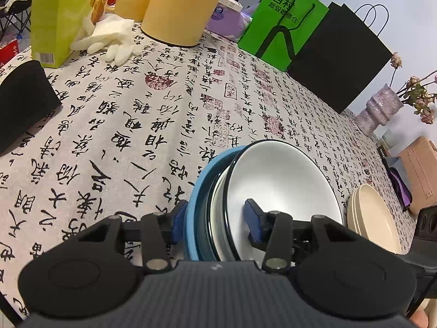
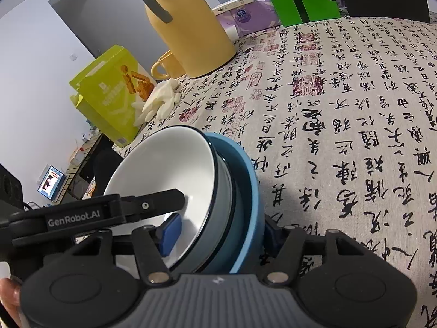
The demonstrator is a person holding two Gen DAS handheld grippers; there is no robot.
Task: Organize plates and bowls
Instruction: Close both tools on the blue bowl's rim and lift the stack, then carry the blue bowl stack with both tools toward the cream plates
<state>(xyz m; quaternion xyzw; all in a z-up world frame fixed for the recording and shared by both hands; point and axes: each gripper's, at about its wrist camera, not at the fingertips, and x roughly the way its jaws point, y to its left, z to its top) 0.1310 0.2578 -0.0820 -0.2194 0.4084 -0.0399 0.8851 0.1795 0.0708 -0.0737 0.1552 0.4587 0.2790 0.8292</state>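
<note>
A nested stack sits on the calligraphy-print tablecloth: a white bowl inside a grey dark-rimmed bowl, inside a blue bowl. My left gripper straddles the stack's near rim, one blue pad on the blue bowl's outer wall and the other inside the white bowl. In the right wrist view the same white bowl and blue bowl are clamped from the opposite side by my right gripper. A black finger of the left gripper reaches into the white bowl from the left. Cream plates lie stacked to the right.
At the back stand a yellow jug, a yellow mug, a green box, white gloves, a green bag and a black bag. A lilac vase is far right, a black object left.
</note>
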